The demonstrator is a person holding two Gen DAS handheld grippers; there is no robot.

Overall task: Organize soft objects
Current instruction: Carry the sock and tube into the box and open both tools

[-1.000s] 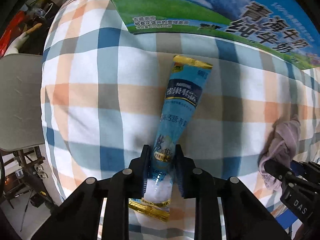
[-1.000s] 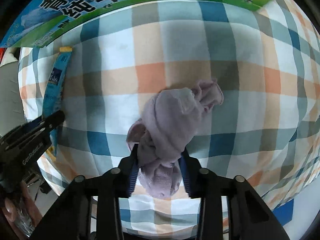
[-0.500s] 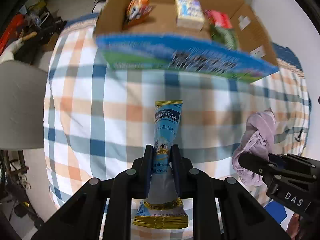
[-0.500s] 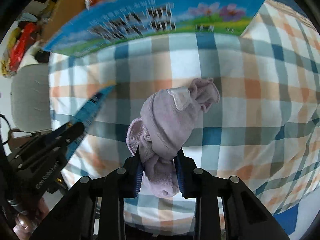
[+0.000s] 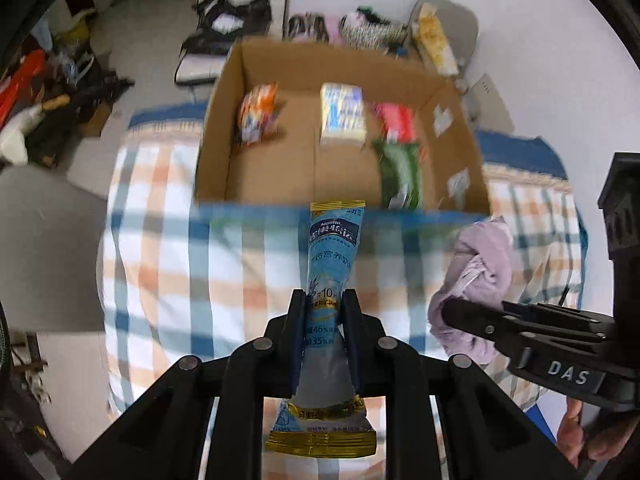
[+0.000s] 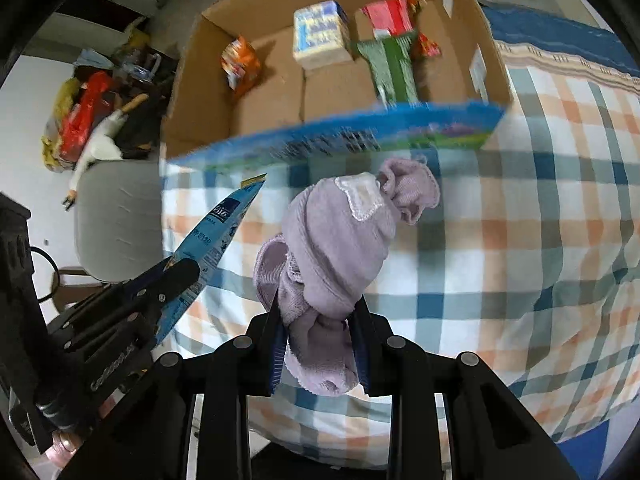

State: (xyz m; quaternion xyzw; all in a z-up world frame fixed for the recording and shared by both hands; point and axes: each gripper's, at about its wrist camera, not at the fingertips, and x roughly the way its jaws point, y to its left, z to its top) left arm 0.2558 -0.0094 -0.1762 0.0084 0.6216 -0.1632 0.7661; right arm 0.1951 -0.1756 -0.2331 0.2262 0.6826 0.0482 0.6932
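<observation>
My left gripper is shut on a long blue milk-powder sachet with gold ends, held in the air above the checked cloth; it also shows in the right wrist view. My right gripper is shut on a bundled lilac cloth, also lifted; it shows at the right of the left wrist view. An open cardboard box with a blue printed front wall stands ahead of both grippers.
Inside the box lie an orange snack bag, a pale tissue pack, a red packet and a green item. The checked cloth covers the surface below. A grey chair and floor clutter are at left.
Both grippers have risen well above the cloth with the sachet and the lilac cloth in them; the box interior has come into view.
</observation>
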